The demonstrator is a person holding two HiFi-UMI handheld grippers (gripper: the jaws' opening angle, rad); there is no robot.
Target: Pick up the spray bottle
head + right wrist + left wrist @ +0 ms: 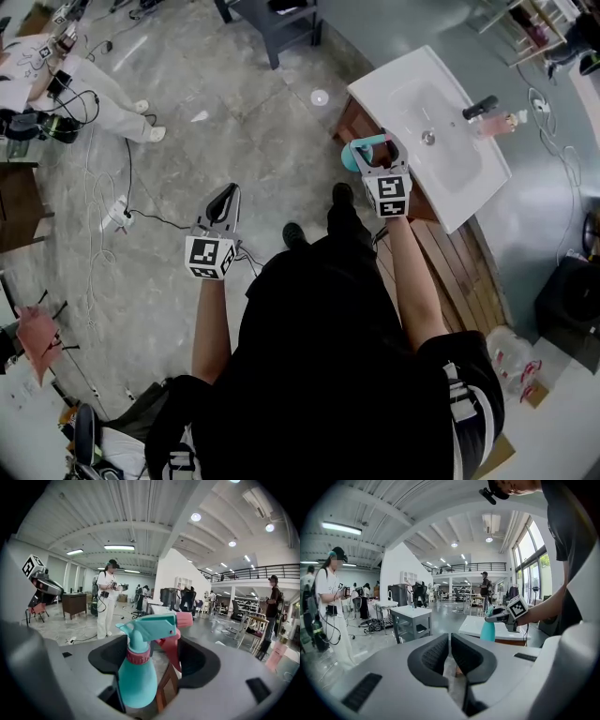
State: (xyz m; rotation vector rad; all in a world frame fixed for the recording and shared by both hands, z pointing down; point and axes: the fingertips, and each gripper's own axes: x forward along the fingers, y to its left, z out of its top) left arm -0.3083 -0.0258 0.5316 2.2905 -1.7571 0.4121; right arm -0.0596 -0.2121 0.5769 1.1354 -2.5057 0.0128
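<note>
Right tongs [157,656]: clamped on the spray bottle [137,674], one jaw on each side of its round body.
Spray bottle: teal, with a pink collar and a pink trigger. It stands upright in the right tongs, its nozzle pointing across the jaws. In the head view the bottle [354,152] is just beside the near corner of the white surface [384,89].
Left tongs [450,639]: jaws together with only a thin slit between them and nothing held.
Hands: the left tongs [225,202] are held out over the floor, well apart from the right tongs [380,152]. Each carries a marker cube [210,258] near the wrist.
Surface: a white top with a sunken sink [441,141] and a dark tap [480,108], set on a wooden cabinet.
Floor [234,112]: grey and glossy. Cables and a power strip [117,214] lie to the left.
Room: a large open hall with white ceiling beams. A person in white [107,602] stands further off.
</note>
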